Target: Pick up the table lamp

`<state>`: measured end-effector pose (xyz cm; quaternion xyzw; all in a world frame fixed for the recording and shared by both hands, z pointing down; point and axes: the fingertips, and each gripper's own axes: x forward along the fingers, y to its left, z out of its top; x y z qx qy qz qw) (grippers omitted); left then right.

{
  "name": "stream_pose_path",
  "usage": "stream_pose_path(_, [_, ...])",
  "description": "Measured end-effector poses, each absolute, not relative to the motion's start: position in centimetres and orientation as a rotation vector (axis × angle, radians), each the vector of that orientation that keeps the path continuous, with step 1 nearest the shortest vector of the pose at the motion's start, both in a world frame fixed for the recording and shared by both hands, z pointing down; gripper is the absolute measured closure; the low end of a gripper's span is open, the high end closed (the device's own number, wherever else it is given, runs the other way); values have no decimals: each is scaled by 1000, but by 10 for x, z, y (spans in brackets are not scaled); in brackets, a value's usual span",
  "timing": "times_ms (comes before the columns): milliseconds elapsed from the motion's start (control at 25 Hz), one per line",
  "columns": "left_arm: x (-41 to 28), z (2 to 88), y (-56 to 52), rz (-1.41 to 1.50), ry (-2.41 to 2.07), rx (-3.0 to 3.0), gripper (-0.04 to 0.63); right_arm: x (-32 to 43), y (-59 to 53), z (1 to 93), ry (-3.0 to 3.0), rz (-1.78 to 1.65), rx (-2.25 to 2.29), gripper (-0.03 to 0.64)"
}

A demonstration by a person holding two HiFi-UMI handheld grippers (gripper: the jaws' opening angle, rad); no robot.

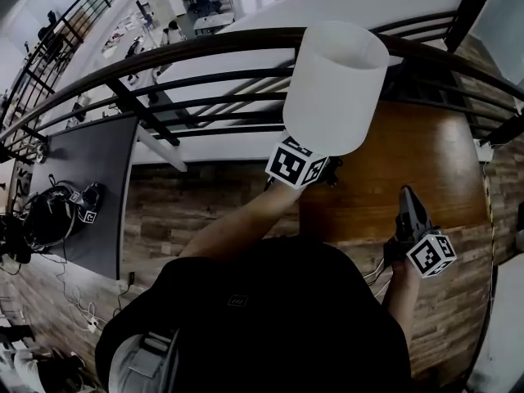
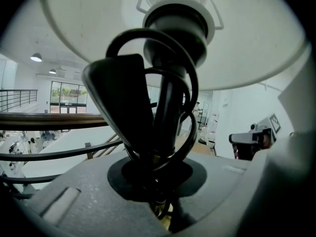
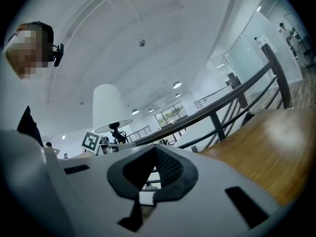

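The white drum-shaded table lamp (image 1: 336, 80) stands upright over the brown wooden table (image 1: 434, 146). Its shade is directly above the left gripper (image 1: 327, 170), whose jaws are clamped on the lamp's black cord-wrapped stem (image 2: 165, 107). The right gripper (image 1: 407, 199), jaws together and empty, hovers well apart to the right.

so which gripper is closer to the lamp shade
Left. The left gripper grips the table lamp by its stem, directly beneath the lamp shade; the right gripper sits apart, low to its right, holding nothing.
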<state>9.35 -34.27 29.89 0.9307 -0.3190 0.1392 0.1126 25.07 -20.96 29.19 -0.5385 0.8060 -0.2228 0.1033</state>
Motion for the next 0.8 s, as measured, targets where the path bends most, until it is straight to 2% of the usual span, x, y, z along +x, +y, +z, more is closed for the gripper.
stream_pose_path(800, [97, 296, -341, 411, -933, 2733, 528, 234, -236, 286, 2466, -684, -1544, 604])
